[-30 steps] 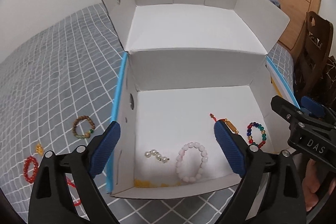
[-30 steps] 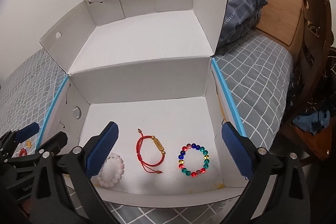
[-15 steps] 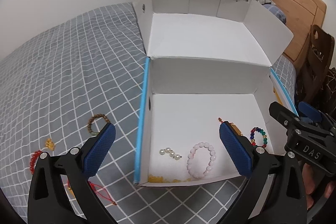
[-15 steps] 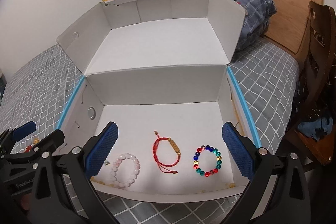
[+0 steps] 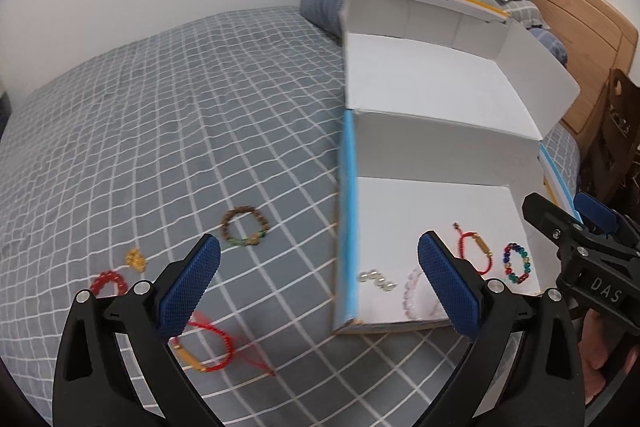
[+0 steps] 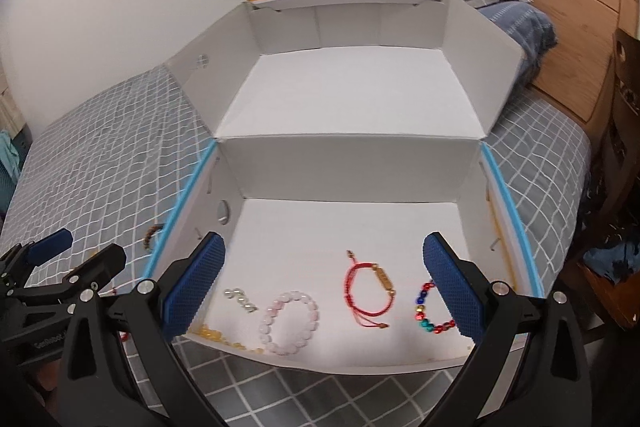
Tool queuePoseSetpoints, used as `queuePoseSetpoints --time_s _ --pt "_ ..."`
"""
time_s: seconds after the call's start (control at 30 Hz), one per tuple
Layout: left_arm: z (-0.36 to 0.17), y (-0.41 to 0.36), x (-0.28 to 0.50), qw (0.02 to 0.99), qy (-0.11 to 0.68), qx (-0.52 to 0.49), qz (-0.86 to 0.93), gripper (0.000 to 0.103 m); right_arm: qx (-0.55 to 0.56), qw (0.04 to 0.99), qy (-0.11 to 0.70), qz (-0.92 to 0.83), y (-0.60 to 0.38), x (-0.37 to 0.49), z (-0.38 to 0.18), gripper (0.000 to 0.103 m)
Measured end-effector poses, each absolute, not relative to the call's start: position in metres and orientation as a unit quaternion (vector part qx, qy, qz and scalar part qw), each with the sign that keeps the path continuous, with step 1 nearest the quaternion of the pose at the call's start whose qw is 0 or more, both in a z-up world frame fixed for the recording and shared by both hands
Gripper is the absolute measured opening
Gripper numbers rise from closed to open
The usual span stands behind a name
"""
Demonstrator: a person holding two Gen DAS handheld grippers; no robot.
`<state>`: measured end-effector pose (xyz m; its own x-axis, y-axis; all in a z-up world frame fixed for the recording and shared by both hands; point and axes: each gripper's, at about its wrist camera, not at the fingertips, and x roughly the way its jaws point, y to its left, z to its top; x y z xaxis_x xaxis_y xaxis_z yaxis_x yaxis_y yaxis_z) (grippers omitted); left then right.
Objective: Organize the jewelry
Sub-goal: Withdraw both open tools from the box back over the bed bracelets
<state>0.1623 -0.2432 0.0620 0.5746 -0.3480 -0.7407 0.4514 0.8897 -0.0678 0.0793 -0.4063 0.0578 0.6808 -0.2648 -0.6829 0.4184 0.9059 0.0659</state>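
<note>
Five pieces lie in the box (image 6: 472, 187), four more on the bed (image 5: 160, 131). Left gripper (image 5: 318, 285) gapes wide above the bed, empty; right gripper (image 6: 324, 285), equally wide, hovers over the box.

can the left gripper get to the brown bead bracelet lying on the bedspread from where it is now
Probably yes. The left gripper is open and empty, and the brown bead bracelet lies in the open on the bedspread, just ahead of its fingertips and left of the box; nothing lies between.

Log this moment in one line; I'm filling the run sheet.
left gripper: open, over bedspread | right gripper: open, over white cardboard box | red cord bracelet: unpicked
</note>
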Motion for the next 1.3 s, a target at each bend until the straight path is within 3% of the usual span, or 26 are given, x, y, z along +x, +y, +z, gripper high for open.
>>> queuePoseSetpoints --time_s 0.73,1.3 --pt "0.061 -0.085 0.176 0.910 0.402 0.016 -0.097 0.097 0.034 0.939 0.343 -0.013 -0.260 0.100 0.069 0.095" --pt "0.009 -0.017 0.198 0.901 0.432 0.003 -0.042 0.097 -0.038 0.918 0.386 0.086 -0.169 0.112 0.009 0.095"
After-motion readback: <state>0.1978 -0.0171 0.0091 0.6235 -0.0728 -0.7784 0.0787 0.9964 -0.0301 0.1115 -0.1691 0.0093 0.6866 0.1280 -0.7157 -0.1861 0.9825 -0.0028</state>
